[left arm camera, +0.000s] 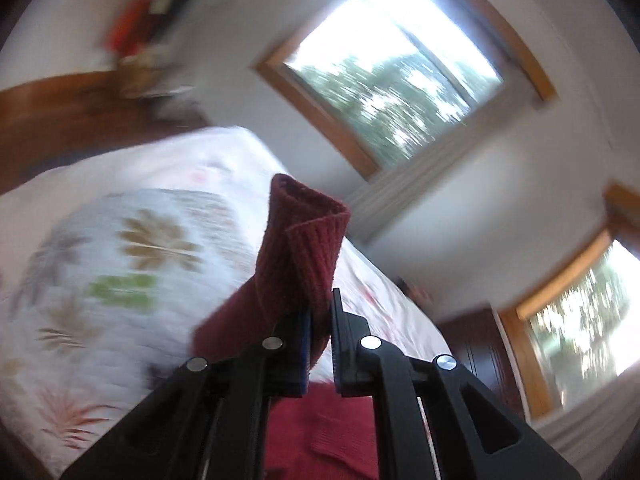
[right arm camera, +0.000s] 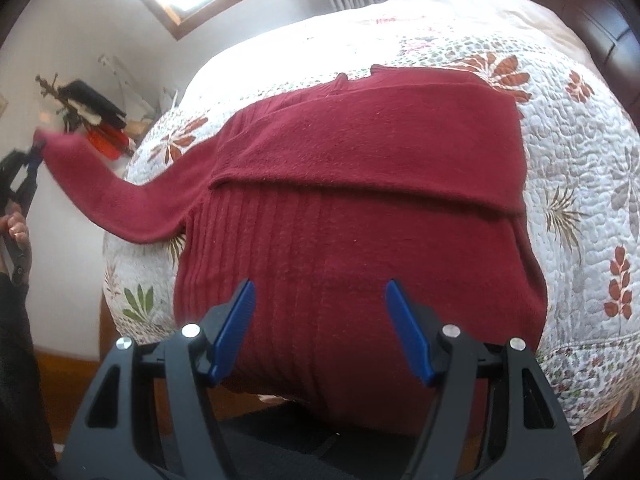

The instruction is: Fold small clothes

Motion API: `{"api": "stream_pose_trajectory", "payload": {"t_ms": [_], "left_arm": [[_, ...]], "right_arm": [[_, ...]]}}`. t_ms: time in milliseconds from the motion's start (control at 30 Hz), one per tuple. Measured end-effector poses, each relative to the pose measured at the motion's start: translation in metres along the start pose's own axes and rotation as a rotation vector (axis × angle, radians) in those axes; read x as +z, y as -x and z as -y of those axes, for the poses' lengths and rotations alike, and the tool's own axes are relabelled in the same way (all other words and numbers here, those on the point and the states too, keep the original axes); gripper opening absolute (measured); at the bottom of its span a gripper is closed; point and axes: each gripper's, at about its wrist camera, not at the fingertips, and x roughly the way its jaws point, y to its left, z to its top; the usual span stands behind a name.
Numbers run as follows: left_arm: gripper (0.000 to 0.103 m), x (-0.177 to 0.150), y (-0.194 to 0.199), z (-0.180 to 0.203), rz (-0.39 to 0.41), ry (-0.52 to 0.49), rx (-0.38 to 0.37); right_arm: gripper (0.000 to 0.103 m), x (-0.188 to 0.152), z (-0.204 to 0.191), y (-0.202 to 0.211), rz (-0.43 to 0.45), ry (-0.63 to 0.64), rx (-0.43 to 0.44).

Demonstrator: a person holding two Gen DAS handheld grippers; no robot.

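A dark red knitted sweater lies spread on the floral quilt, one sleeve folded across its chest. Its other sleeve stretches out to the left, lifted off the bed. My left gripper is shut on that sleeve's ribbed cuff, which stands up between the fingers; the same gripper shows at the far left of the right wrist view, held by a hand. My right gripper hovers open over the sweater's ribbed lower half, with nothing between its blue pads.
The quilt covers a bed with a dark wooden frame. Two wood-framed windows sit in the white wall. A cluttered stand with red and black items is beside the bed's left side.
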Motion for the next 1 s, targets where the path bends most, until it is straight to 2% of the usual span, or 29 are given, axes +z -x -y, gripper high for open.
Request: {"api": "stream_pose_trajectory", "payload": {"t_ms": [133,233,333,400,533,667,767,867,900,933,1000], "left_arm": [[0.008,-0.048,-0.062,0.08,-0.137,-0.17,-0.066],[0.008,-0.092,-0.104,0.125,-0.246,-0.238,-0.121],[0.008,-0.138,-0.14,0.155,-0.354,-0.292,-0.152],[0.008,-0.18,-0.167,0.172,-0.447,-0.334,-0.166],[0.008,-0.259,-0.204,0.188,-0.599,-0.443,-0.145],[0.008,-0.323,-0.231,0.187,-0.723,-0.46,-0.101],[0.008,-0.347,-0.236,0.18,-0.765,-0.462,-0.075],[0.01,-0.358,-0.232,0.177,-0.796,-0.503,-0.059],[0.02,-0.357,-0.228,0.179,-0.796,-0.517,-0.058],[0.045,-0.354,-0.224,0.182,-0.798,-0.526,-0.061],[0.078,-0.349,-0.215,0.181,-0.785,-0.525,-0.058]], "right_arm": [[0.068,-0.001,0.014,0.009,0.03,-0.041,0.006],[0.069,-0.006,0.03,0.018,0.05,-0.075,-0.005],[0.069,-0.016,0.053,0.024,0.051,-0.126,-0.026],[0.069,-0.022,0.068,0.027,0.049,-0.162,-0.035],[0.069,-0.036,0.101,0.037,0.048,-0.249,-0.048],[0.069,-0.041,0.12,0.045,0.046,-0.275,-0.066],[0.072,-0.039,0.13,0.048,0.046,-0.278,-0.064],[0.073,-0.03,0.138,0.044,0.034,-0.295,-0.01],[0.076,-0.025,0.14,0.042,0.032,-0.3,0.023],[0.081,-0.016,0.142,0.039,0.028,-0.31,0.075],[0.084,-0.002,0.146,0.033,0.024,-0.336,0.153]]}}
